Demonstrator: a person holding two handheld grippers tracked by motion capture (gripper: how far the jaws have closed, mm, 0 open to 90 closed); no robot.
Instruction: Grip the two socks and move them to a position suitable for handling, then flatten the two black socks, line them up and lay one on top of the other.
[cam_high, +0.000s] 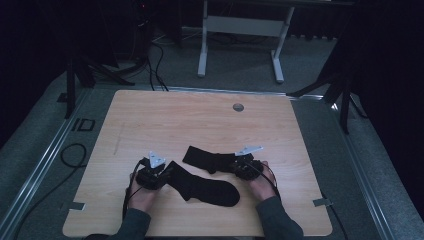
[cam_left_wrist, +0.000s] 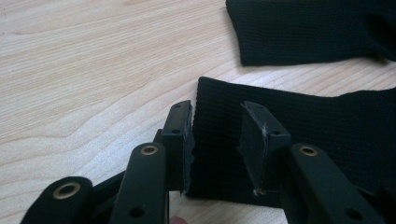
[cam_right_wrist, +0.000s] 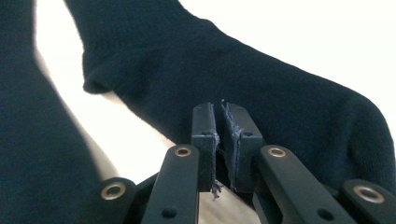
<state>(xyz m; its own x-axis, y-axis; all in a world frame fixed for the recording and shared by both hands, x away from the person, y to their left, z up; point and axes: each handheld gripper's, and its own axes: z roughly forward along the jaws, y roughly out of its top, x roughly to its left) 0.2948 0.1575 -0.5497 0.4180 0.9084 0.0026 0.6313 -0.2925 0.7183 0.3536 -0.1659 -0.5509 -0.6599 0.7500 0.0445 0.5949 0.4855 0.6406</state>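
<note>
From where I stand, the nearer black sock (cam_high: 202, 186) lies flat on the bench (cam_high: 150, 120) between the person's two hands, its cuff end at the left gripper (cam_high: 152, 175), whose fingers (cam_left_wrist: 180, 140) stand apart with the cuff edge between them, one seemingly just off the fabric's side. If they close as they sit, I'd guess they catch only a sliver of the knit, or just the top layer, and the cuff slips free on any lift. The right gripper (cam_high: 244, 167) is pinched down to a narrow slit on the second sock (cam_high: 210, 160), which lies just beyond the first. It seems to hold fabric, though how much is nipped I cannot make out (the pads look frayed, with threads hanging). A pull could drag this sock across the nearer one, since they appear to touch or overlap around the middle, and I can't tell which lies on top. The room is dim, both socks are black, so heels, toes and any folds blur together. Farther off, a white desk frame (cam_high: 240, 30) stands on the carpet.
</note>
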